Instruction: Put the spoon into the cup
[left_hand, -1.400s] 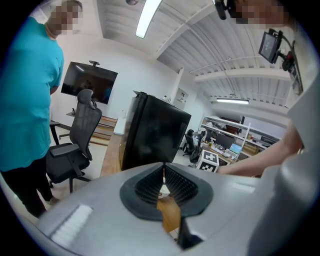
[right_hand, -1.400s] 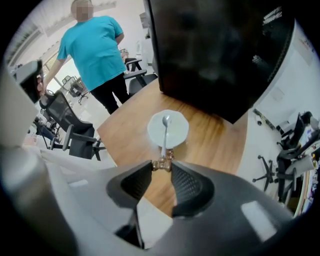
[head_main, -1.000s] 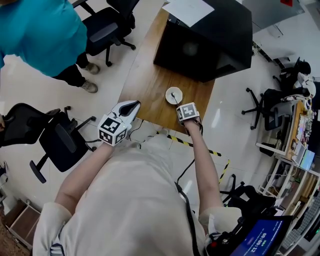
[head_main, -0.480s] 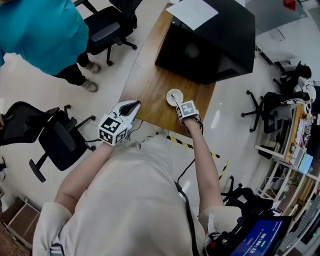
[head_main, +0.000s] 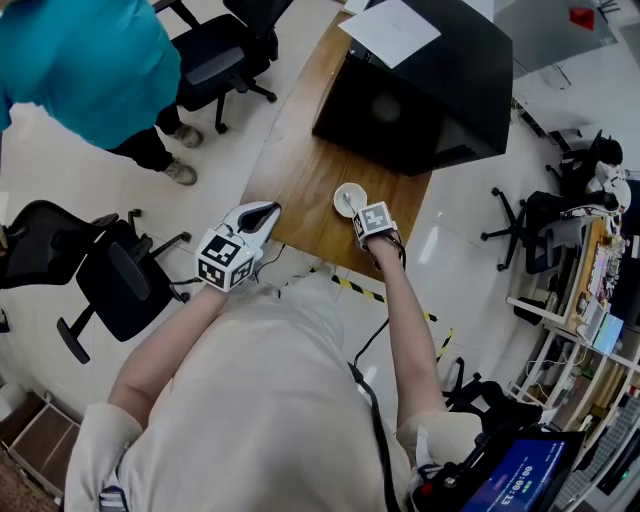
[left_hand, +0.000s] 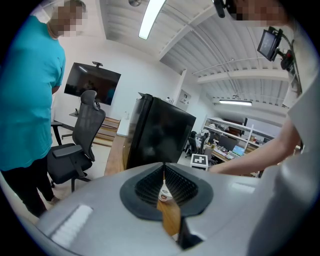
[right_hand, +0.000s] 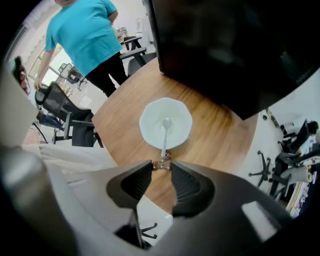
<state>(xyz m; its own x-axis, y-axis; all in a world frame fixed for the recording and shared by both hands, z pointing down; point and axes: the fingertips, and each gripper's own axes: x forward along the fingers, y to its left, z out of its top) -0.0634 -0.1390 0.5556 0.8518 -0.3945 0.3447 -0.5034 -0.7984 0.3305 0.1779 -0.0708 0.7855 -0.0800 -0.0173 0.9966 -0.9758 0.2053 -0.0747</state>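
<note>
Now the right gripper (right_hand: 161, 165), aimed straight down, pinches the spoon (right_hand: 164, 134) by its handle tip, long axis approx. vertical w/ bowl end in the cup (right_hand: 150, 114) directly beneath; the left gripper (left_hand: 164, 175) sits closed & empty, near-left.

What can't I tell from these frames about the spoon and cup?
Right gripper view: straight down, so whether the spoon touches the bottom of the cup is unclear.
Head view: the marker cube on the right gripper hides its grip on the spoon.
Left gripper view: the shut left gripper covers most of the cup.
</note>
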